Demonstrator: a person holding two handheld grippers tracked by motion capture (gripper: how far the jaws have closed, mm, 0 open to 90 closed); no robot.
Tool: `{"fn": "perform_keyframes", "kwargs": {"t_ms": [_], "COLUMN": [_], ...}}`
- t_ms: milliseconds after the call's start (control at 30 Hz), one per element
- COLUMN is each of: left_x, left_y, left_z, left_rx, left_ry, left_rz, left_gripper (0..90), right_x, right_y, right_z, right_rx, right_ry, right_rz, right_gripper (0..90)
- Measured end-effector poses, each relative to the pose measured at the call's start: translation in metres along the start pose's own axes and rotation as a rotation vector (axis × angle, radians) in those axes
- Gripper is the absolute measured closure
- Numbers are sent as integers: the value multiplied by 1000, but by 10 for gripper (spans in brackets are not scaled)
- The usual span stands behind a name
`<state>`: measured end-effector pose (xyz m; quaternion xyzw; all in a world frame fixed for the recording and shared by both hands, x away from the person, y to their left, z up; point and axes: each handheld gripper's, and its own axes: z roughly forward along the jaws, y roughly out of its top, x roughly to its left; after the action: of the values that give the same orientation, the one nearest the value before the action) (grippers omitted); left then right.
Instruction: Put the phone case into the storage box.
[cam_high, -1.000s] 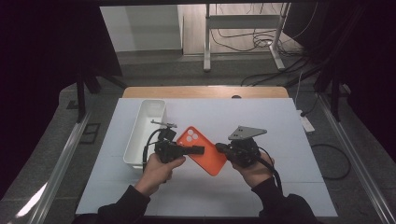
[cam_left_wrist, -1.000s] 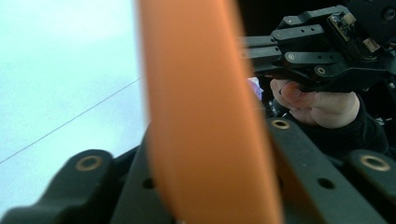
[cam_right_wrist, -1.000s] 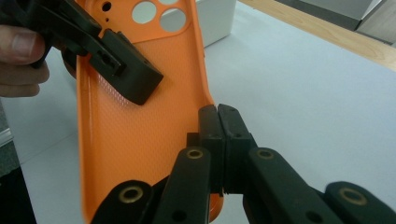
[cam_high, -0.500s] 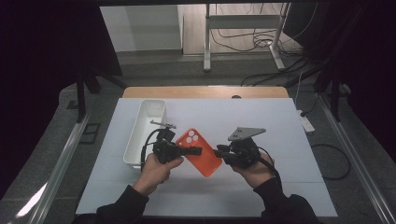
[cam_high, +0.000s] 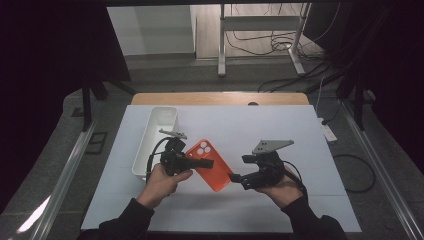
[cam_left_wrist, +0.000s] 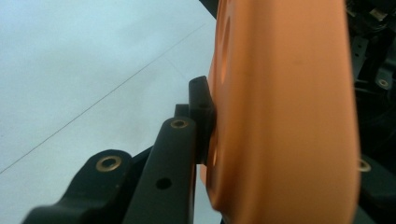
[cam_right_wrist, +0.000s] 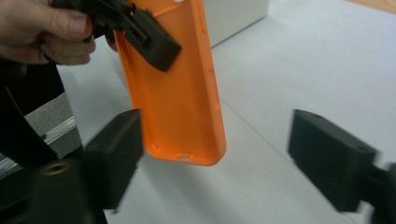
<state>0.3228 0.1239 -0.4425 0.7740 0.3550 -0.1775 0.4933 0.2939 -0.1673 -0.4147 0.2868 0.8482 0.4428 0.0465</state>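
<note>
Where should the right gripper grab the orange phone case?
On the case, take its free lower end, probably across the width with a jaw on each long edge, coming from the right. The left gripper is already shut on the camera end. The right gripper has just been opening, its jaws on either side of that lower end, not pressing.

Dark sleeves, black grippers with brass-coloured screws, trailing black cables, and grey three-cornered top plates.

White bin (cam_high: 159, 136) on white table (cam_high: 280, 130)

Left tool (cam_high: 209, 163) clamped shut; right tool (cam_high: 235, 178) jaws just opened wide
</note>
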Motion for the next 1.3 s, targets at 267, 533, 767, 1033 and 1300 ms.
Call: {"fn": "perform_keyframes", "kwargs": {"t_ms": [267,533,767,1033,1300], "left_x": [-2,-4,-10,-14,-18], "left_y": [0,0,1,3,4], "left_z": [1,2,5,7,8], "left_rx": [43,67,80,86,85], "left_ry": [-6,-25,-64,-94,-107], "left_rz": [55,98,145,174,197], "left_gripper": [842,842,842,842,841], "right_x": [-4,-4,3,11,16], "right_y": [-10,-10,-9,-8,-7], "right_z": [4,8,14,25,34], "right_rx": [3,18,24,72,114], "right_ry": [5,50,112,136,167], "right_rz": [-4,-13,-11,-15,-15], "right_gripper": [0,0,0,0,79]}}
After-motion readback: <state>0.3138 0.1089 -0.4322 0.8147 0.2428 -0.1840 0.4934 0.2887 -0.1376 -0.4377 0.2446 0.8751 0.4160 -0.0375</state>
